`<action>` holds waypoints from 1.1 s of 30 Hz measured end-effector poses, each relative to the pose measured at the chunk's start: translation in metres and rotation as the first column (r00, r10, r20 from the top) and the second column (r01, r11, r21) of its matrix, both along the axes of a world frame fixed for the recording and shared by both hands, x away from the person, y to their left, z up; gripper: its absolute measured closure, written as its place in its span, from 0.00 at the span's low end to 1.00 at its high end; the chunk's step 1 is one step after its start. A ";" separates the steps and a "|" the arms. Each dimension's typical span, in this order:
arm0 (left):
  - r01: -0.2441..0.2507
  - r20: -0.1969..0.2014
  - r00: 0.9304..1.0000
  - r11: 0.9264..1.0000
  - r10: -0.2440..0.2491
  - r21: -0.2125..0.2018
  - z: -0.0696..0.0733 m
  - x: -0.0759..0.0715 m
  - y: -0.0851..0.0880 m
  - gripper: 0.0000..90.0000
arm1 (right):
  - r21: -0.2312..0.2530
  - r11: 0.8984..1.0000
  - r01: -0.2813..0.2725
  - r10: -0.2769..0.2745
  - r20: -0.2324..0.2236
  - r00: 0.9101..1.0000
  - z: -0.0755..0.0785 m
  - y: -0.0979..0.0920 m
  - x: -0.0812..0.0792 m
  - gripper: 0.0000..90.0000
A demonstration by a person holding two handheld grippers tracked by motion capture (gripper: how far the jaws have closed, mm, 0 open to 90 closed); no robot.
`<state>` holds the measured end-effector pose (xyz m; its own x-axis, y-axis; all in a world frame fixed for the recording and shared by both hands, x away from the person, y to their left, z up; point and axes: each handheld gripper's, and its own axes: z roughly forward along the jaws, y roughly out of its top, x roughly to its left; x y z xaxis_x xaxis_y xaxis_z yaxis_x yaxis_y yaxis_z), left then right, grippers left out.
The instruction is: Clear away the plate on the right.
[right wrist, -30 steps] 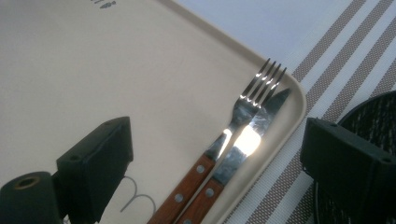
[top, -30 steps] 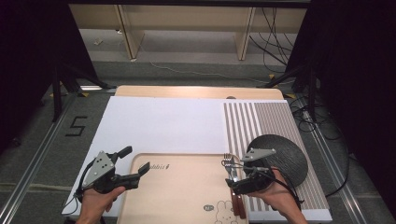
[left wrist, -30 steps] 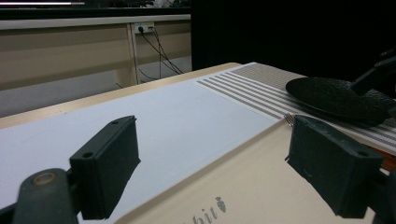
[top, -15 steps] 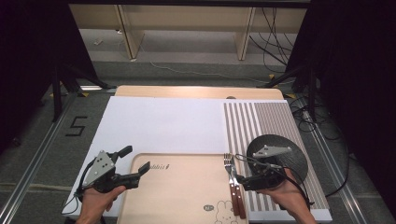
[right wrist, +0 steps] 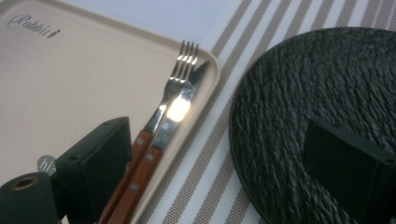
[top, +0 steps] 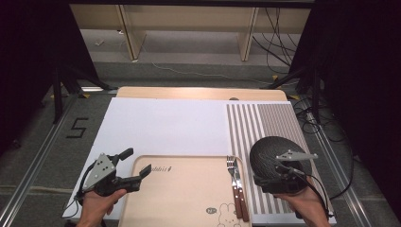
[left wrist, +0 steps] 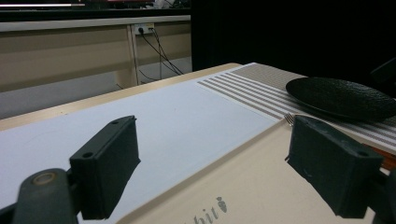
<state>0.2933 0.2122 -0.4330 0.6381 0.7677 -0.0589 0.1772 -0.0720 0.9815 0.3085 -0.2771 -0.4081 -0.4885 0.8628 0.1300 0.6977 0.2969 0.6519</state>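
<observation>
The right gripper [top: 276, 182] hangs over the near edge of the black plate [top: 272, 151], and its two jaws are spread wide apart with nothing between them. In the right gripper view the black plate [right wrist: 317, 121] has a bumpy top, and it lies on a striped mat [right wrist: 210, 172]. One jaw sits above the plate and the other jaw sits above the red-brown handles of the fork [right wrist: 175, 88] and the knife [right wrist: 180, 109]. I cannot tell if either jaw touches what is under it. The fork [top: 231, 177] and knife [top: 238, 182] lie side by side, touching, along the right edge of the tan tray [top: 184, 198], with their tips pointing away from the person. The tray has a little bunny drawn on it. The black plate is just beside the tray, to its right, on the striped mat [top: 257, 120]. The left gripper [top: 135, 165] is at the tray's far left corner, and its jaws are spread wide too, holding nothing. In the left gripper view, one jaw is over the white sheet [left wrist: 154, 121] and the other is over the tray [left wrist: 252, 186]. The plate [left wrist: 341, 98] shows far off to the right there.
</observation>
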 end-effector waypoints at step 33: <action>0.005 0.001 1.000 1.000 -0.005 0.002 0.000 0.000 0.000 0.18 | 0.137 0.971 0.196 -0.185 -0.088 0.979 -0.014 -0.042 -0.012 0.11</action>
<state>0.2931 0.2117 -0.4327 0.6417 0.7649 -0.0566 0.1756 -0.0746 0.9816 0.2964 -0.3194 -0.4219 -0.3011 0.9086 0.2894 0.7804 0.0604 0.6224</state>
